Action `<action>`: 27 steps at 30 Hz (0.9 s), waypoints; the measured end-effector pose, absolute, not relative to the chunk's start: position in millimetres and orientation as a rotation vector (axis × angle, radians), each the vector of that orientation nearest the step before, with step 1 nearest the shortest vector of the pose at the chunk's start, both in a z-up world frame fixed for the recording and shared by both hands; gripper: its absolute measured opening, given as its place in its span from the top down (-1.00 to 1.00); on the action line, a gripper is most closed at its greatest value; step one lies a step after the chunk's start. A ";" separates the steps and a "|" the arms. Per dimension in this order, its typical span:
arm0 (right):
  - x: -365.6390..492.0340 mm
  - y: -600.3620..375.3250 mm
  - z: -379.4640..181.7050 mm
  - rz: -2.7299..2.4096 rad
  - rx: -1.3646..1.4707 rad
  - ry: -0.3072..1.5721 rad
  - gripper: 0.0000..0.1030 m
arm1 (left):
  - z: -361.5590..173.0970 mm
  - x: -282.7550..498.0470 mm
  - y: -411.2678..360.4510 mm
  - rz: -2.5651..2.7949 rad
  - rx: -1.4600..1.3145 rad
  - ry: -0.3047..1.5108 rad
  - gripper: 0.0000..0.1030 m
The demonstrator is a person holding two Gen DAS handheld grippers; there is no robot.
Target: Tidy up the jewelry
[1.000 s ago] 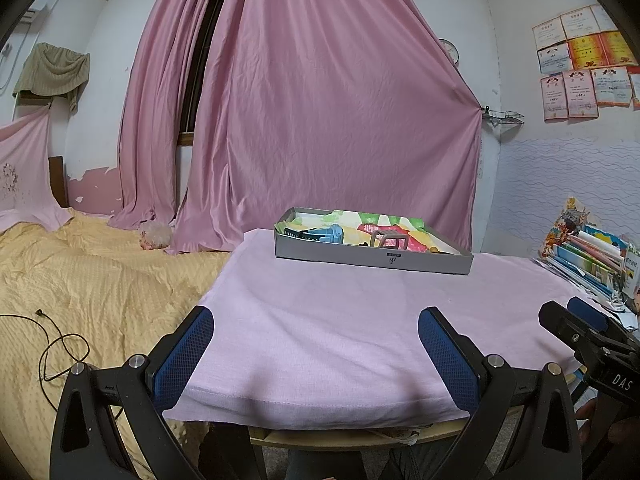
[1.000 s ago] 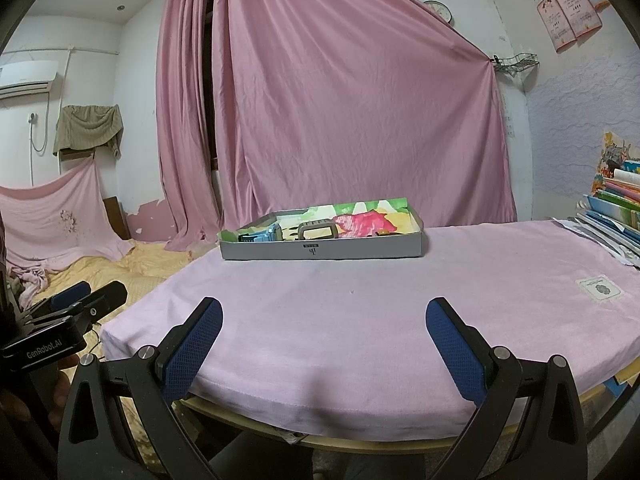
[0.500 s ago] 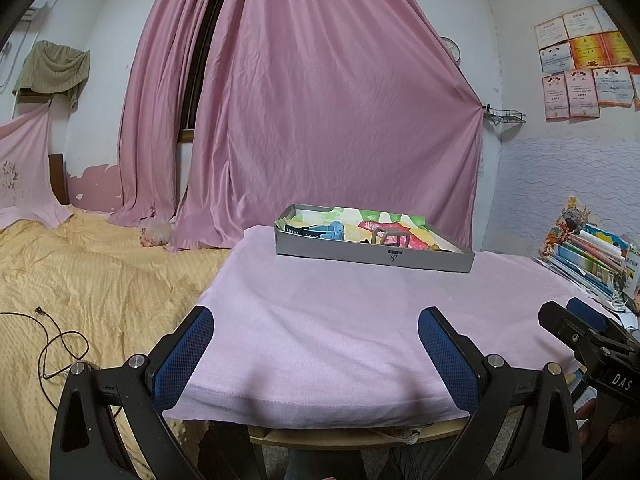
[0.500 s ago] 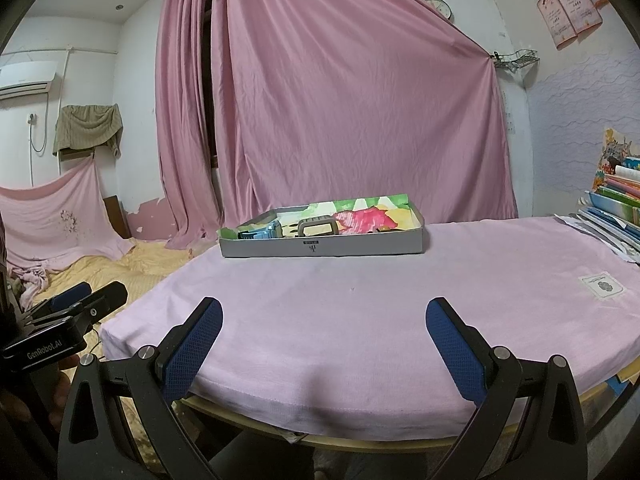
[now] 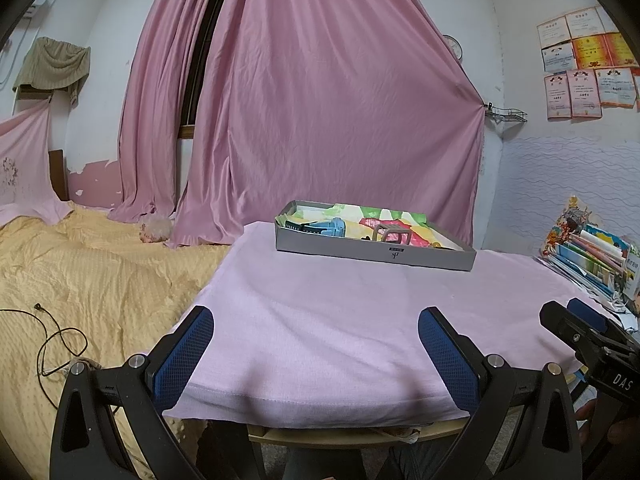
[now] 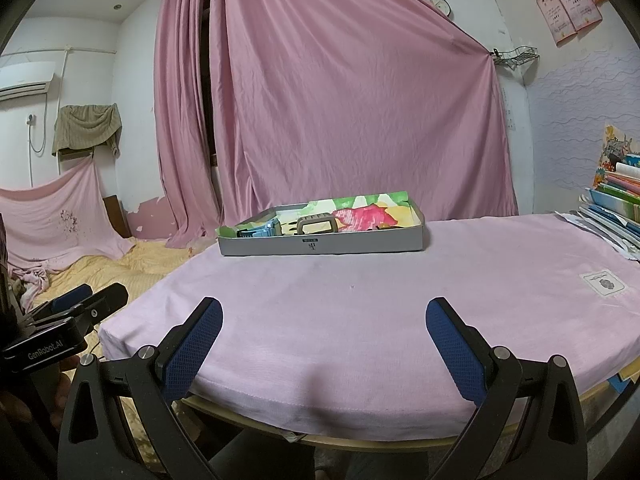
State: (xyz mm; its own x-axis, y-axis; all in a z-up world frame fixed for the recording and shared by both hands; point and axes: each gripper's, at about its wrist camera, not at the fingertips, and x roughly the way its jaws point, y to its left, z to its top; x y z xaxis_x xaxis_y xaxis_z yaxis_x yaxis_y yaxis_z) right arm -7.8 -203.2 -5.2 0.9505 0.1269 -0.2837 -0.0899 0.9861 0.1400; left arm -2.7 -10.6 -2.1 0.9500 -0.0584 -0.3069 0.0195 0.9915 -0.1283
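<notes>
Grey tray point(image 6: 360, 243) w/ multicolour liner, pink tablecloth point(image 6: 360, 320), blue-mesh jaws.

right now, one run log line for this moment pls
phase: start | left gripper: open, empty | right gripper: open, empty | grey tray: far side of table, untouched

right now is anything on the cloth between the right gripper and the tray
Nothing visible. The pink cloth lies bare between the open right gripper and the tray; the books sit off to the right, out of the path.

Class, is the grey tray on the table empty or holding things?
Holding things: the grey tray contains a blue item and a tan item on colourful paper.
</notes>
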 end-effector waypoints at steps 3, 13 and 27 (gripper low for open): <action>-7.7 -203.1 -5.5 0.111 0.126 0.298 -0.94 | -2.4 -1.8 -10.6 -0.043 -0.125 0.317 -1.00; -4.3 -202.0 -9.9 0.111 0.130 0.307 -0.94 | -5.7 1.7 -9.8 -0.047 -0.141 0.340 -1.00; 0.4 -200.9 -14.2 0.109 0.149 0.330 -0.94 | -0.8 8.6 -11.0 -0.051 -0.137 0.354 -1.00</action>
